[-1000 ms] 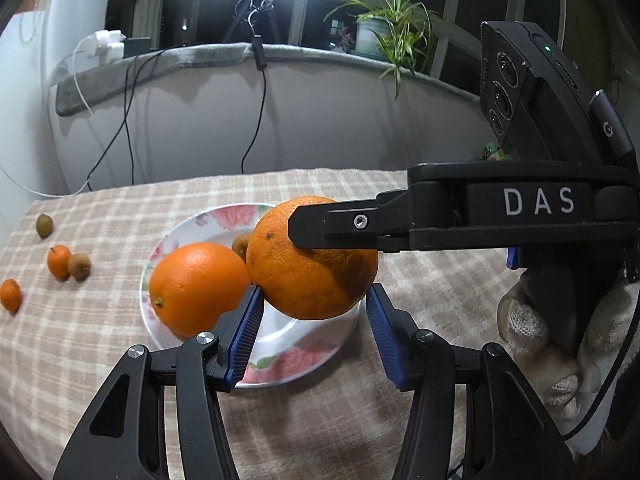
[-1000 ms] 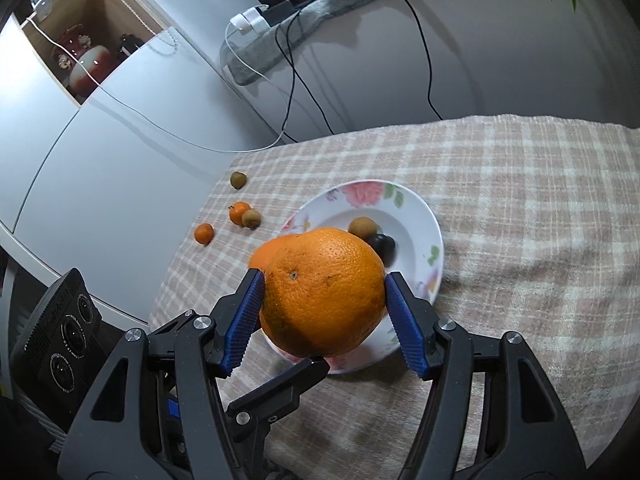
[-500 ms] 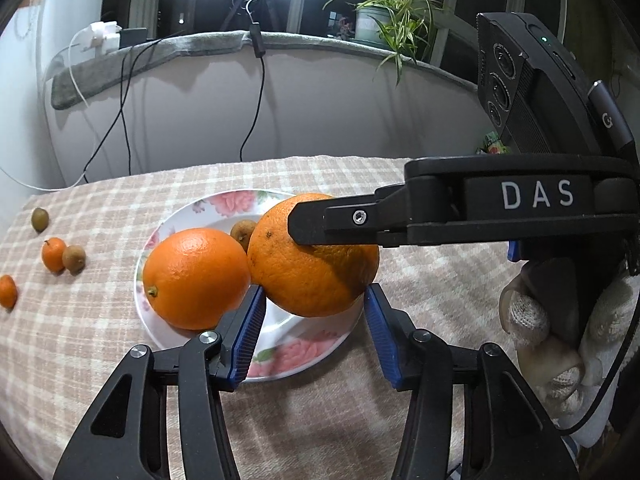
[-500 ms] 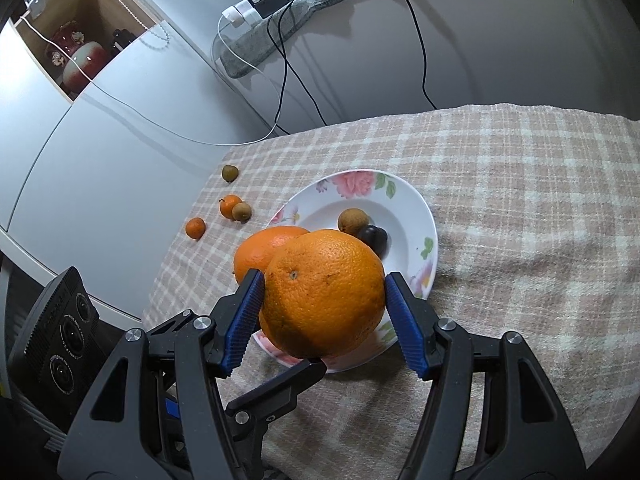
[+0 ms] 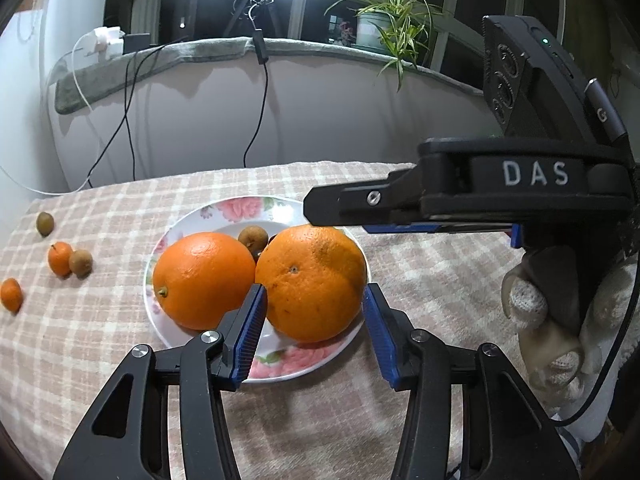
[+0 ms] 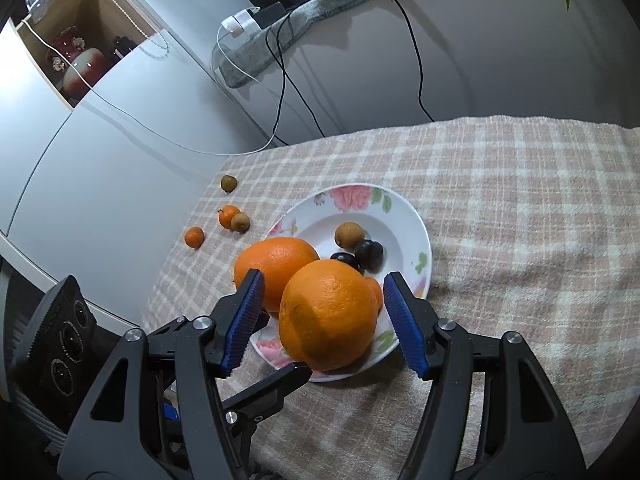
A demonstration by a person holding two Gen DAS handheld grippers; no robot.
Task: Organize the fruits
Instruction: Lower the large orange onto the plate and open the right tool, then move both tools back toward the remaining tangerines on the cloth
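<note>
- The near orange (image 5: 312, 282), which 1 second ago hung in the air between the right gripper's pads, now rests on the floral plate (image 5: 224, 216), against the second orange (image 5: 204, 278) on its left.
- The right gripper (image 6: 324, 314) is no longer pressing the fruit: in the right wrist view both blue pads stand apart from the peel, with a clear gap on each side, so it is open and holds nothing.
- In the left wrist view that gripper's black finger has lifted above the orange instead of lying across it.
- The left gripper (image 5: 314, 330) brackets the same orange; its jaws have just been closing a little. The left pad (image 5: 250, 332) is close against the peel, the right pad looks just clear; I cannot tell whether it is gripping.
- Behind the 2 oranges on the plate lie 1 small brown fruit (image 6: 349, 234) and 2 dark ones (image 6: 370, 254).
- On the checked cloth (image 6: 520, 220) left of the plate, 4 small fruits lie unchanged: 2 orange, 2 brownish.
</note>
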